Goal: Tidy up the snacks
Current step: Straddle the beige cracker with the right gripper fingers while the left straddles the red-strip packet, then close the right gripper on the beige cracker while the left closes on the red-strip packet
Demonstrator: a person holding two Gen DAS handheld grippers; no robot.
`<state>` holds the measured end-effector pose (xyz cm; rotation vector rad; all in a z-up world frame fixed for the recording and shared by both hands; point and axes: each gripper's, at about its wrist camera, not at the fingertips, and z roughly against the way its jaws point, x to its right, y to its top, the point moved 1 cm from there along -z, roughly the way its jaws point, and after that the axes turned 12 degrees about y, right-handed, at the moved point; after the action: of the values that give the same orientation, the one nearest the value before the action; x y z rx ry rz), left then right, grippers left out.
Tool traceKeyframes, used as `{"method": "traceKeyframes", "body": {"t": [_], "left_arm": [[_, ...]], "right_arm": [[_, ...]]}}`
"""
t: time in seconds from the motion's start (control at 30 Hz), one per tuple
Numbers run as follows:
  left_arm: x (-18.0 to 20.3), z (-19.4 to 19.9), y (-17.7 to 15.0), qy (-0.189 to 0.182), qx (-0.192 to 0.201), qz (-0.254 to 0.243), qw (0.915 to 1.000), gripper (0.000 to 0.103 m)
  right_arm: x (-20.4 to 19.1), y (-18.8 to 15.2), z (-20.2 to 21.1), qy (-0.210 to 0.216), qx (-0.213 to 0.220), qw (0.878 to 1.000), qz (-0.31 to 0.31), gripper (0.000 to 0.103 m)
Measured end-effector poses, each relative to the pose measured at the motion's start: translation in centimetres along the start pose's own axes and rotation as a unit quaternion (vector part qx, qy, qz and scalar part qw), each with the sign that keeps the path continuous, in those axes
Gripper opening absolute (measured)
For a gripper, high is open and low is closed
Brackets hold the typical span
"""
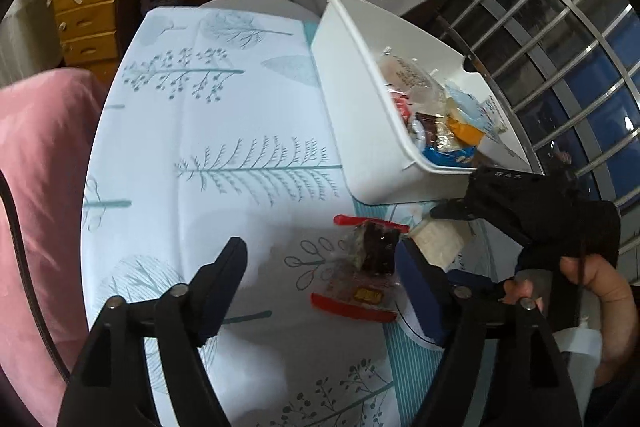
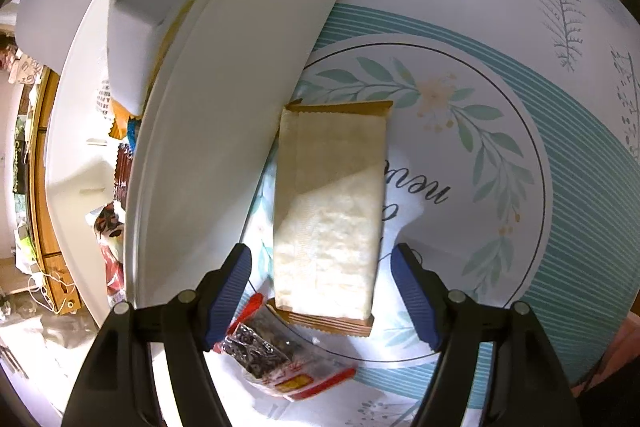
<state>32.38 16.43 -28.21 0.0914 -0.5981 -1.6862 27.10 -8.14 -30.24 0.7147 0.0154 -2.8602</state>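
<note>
holding mixed wrapped snacks, white bin [image 1: 360, 131] on table, both grippers' jaws spread, pale cracker pack [image 2: 328, 211] between right ones

Left wrist view looks from higher up across the table [image 1: 224, 131] toward the far white bin [image 1: 360, 131]. Right wrist view looks steeply down, close. Both share the cream wafer packet [image 2: 328, 211] (and the red-edged packet [image 1: 360, 275]).

Left tool [image 1: 320, 259] with fingers spread above the patterned surface [image 1: 208, 131]. A red-edged snack packet [image 1: 362, 273] lies just beside its right finger. A white bin [image 1: 372, 131] of wrapped snacks [image 1: 436, 115] stands beyond.
</note>
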Motion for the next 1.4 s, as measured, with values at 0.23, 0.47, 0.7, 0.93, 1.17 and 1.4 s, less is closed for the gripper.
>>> {"method": "traceKeyframes", "body": {"t": [0.23,0.47,0.7,0.93,1.17,1.4], "left_arm": [[2.0,-1.2,0.3,-0.009,-0.037,-0.033,0.9987,0.078],[3.6,-3.6,0.4,0.008,-0.089,-0.052,0.9947,0.077],[5.1,-5.1,0.4,0.017,-0.116,-0.059,0.9913,0.075],[6.2,-6.9,0.6,0.038,-0.137,-0.059,0.988,0.069],[7.7,-7.4,0.9,0.065,-0.137,-0.071,0.9859,0.059],[9.4,-8.0,1.4,0.07,-0.134,-0.066,0.9864,0.048]], "right_arm": [[-0.6,-0.3,0.4,-0.014,-0.004,0.999,0.032,0.071],[-1.9,-0.8,-0.1,-0.041,-0.015,0.997,0.069,0.071],[-3.7,-1.7,-0.4,-0.077,-0.03,0.99,0.11,0.065],[-4.7,-1.6,-0.2,-0.083,-0.038,0.986,0.139,0.058],[-4.1,-0.4,-0.2,-0.061,-0.06,0.985,0.147,0.058],[-3.0,0.9,0.5,-0.043,-0.078,0.984,0.157,0.054]]}}
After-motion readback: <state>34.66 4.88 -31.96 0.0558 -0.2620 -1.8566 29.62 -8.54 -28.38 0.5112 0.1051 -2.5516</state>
